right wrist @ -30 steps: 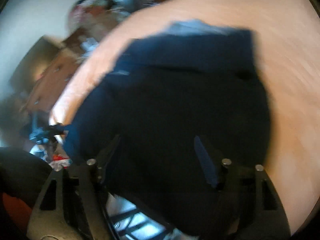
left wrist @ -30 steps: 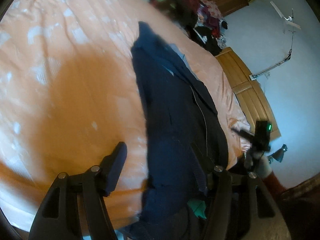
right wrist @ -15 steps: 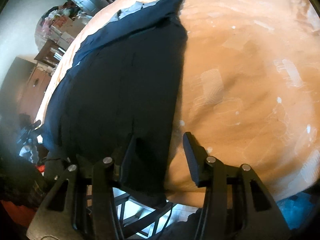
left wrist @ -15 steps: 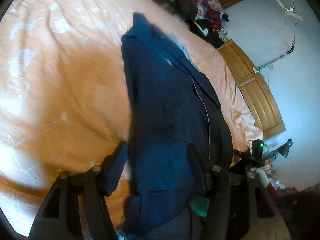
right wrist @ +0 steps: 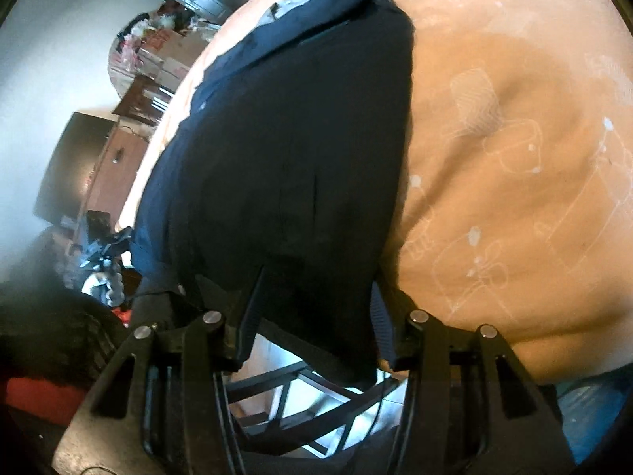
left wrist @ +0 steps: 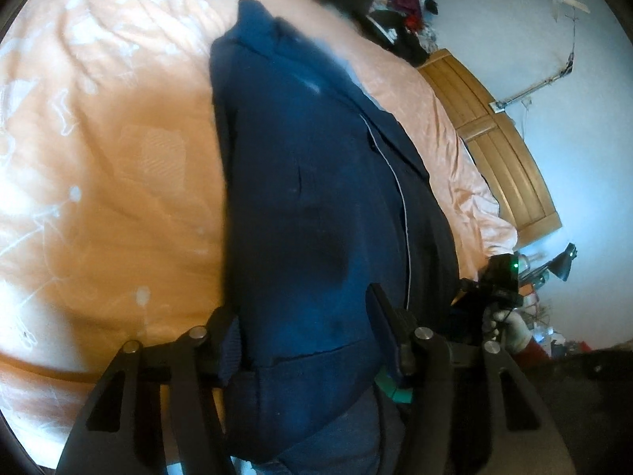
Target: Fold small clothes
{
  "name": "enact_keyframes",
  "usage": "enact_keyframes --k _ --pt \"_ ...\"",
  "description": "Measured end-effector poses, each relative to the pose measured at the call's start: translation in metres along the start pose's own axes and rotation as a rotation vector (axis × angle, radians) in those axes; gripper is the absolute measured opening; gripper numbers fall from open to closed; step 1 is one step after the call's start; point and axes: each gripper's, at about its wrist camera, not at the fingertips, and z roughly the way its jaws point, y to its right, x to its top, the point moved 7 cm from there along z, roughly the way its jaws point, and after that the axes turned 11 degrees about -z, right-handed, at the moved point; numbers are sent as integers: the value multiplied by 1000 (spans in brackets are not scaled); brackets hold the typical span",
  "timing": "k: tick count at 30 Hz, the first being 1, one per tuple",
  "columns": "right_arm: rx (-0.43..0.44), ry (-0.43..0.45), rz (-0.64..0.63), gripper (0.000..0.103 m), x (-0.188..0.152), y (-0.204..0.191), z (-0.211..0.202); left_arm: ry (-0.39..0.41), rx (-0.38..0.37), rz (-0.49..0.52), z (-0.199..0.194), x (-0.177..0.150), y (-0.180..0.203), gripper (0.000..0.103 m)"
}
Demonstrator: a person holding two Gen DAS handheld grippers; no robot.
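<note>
Both grippers have closed in, navy jacket (left wrist: 308,182) hem between open fingers (left wrist: 385,316).

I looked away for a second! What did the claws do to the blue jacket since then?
Both claws moved in over the near hem of the jacket. The left claw now has the hem between its open fingers, and so does the right claw; neither has clamped. The jacket went from blurred and moving to lying flat and spread. It stayed on the orange bedspread.
</note>
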Motion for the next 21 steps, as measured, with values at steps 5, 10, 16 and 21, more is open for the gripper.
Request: enact_keyframes --k 5,10,16,21 --pt "4 6 -18 52 -1 -5 -2 -11 -2 4 2 2 -2 54" --pt "25 1 -30 5 6 -21 -5 -16 -81 -3 1 6 19 20" --pt "274 285 31 4 63 -61 -69 130 -392 -39 -44 50 84 13" --pt "362 389 71 4 139 -54 -81 210 -497 -62 -56 126 120 13"
